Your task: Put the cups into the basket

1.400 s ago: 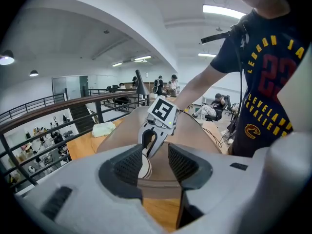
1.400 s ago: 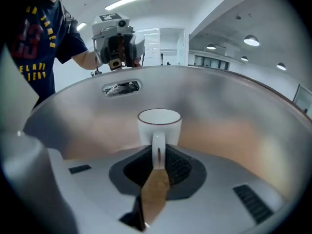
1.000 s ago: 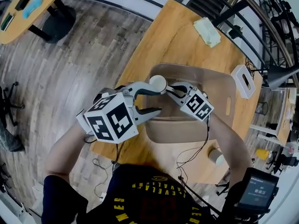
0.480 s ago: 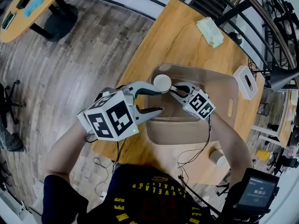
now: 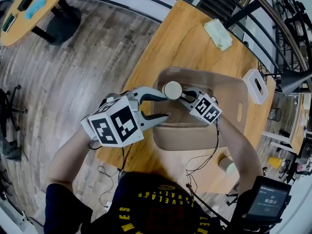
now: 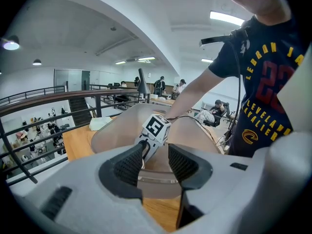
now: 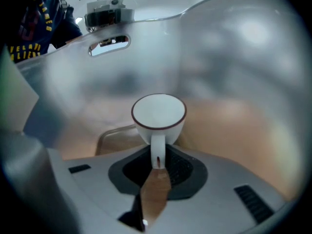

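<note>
Currently right gripper pinches cup by its handle, jaws just easing apart. Cup upright inside basket, far-left part; can't tell if it touches the bottom. Left gripper spread, nothing pinched, at basket's left rim. Basket sits on table.

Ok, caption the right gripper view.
Right gripper, jaws just easing open on the cup handle, basket beyond.
</note>
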